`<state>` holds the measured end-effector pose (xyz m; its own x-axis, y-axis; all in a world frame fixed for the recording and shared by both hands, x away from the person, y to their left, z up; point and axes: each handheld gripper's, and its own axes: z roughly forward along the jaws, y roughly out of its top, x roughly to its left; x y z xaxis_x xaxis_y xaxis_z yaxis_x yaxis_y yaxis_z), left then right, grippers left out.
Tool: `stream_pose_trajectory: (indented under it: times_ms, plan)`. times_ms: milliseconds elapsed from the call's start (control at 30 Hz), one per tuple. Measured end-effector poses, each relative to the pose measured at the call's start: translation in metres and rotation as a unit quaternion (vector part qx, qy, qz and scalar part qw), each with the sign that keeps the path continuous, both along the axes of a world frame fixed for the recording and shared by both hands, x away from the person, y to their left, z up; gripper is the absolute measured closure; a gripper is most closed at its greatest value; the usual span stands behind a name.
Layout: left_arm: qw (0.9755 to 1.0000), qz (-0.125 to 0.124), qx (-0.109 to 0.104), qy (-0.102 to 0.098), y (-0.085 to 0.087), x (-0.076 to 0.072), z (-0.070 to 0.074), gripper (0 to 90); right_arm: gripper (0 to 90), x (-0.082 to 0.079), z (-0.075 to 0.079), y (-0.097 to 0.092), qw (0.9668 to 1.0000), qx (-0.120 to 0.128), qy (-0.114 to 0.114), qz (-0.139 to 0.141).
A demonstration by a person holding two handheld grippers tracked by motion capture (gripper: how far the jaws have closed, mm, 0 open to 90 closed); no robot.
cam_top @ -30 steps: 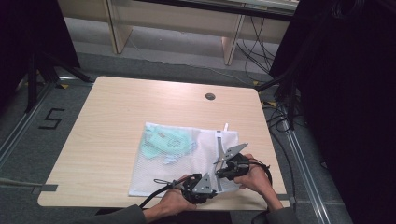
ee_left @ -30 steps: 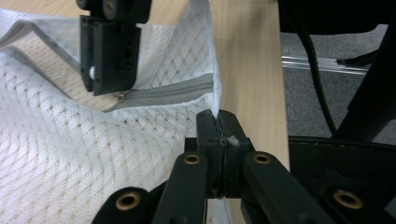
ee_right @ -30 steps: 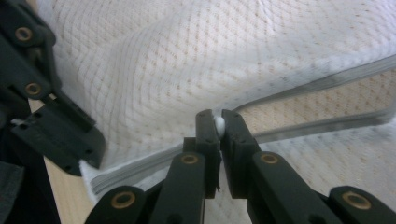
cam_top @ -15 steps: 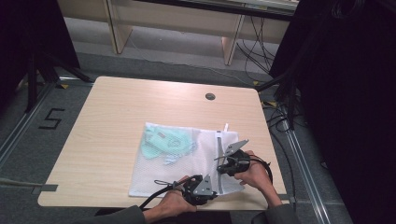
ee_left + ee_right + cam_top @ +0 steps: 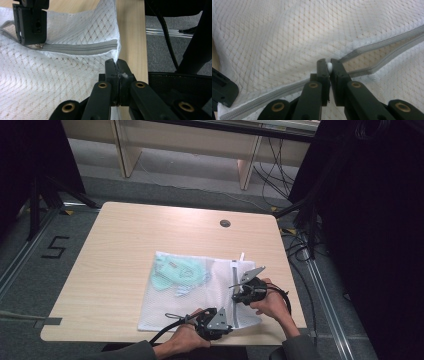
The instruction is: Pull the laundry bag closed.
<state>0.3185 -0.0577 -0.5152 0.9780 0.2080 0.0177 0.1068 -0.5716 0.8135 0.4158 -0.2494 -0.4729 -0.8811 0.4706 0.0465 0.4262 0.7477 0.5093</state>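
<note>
A white mesh laundry bag (image 5: 165,305) lies on the wooden table (image 5: 125,245) with a teal garment (image 5: 175,272) inside it. A grey zipper (image 5: 82,47) runs along the bag's right edge. My left gripper (image 5: 227,324) is shut on the bag's near right corner (image 5: 115,53), right at the zipper's end. Farther up the zipper, my right gripper (image 5: 236,296) is shut on the white zipper pull (image 5: 329,66). In the right gripper view the zipper (image 5: 372,57) gapes open to the right of the pull and is closed to its left.
The bag's near edge and both hands are close to the table's front edge (image 5: 150,340). A round cable hole (image 5: 225,223) sits at the table's far side. Cables (image 5: 300,250) trail on the floor to the right, and a "5" (image 5: 54,247) is taped on the floor at left.
The right gripper has crept slightly away from the person along the zipper. The left gripper has kept still on the corner.
</note>
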Motion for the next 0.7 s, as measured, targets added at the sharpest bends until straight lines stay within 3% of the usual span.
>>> stream_pose_trajectory:
  times_ms: [467,567,700]
  plan:
    - [1.0,0.001,0.0,-0.001,0.0002,-0.0001,0.0001,89.0,86.5,0.005,-0.0001,0.0008,1.0,0.0,-0.004,0.003]
    - [0.9999,-0.007,0.005,-0.009,0.0007,0.001,0.0015,89.0,86.5,0.0055,0.0001,0.0013,1.0,-0.001,-0.004,-0.001]
    - [1.0,0.0,-0.001,-0.008,0.0005,0.0002,0.0012,89.0,86.5,0.0071,0.0008,0.0002,0.9999,0.0,0.001,-0.01]
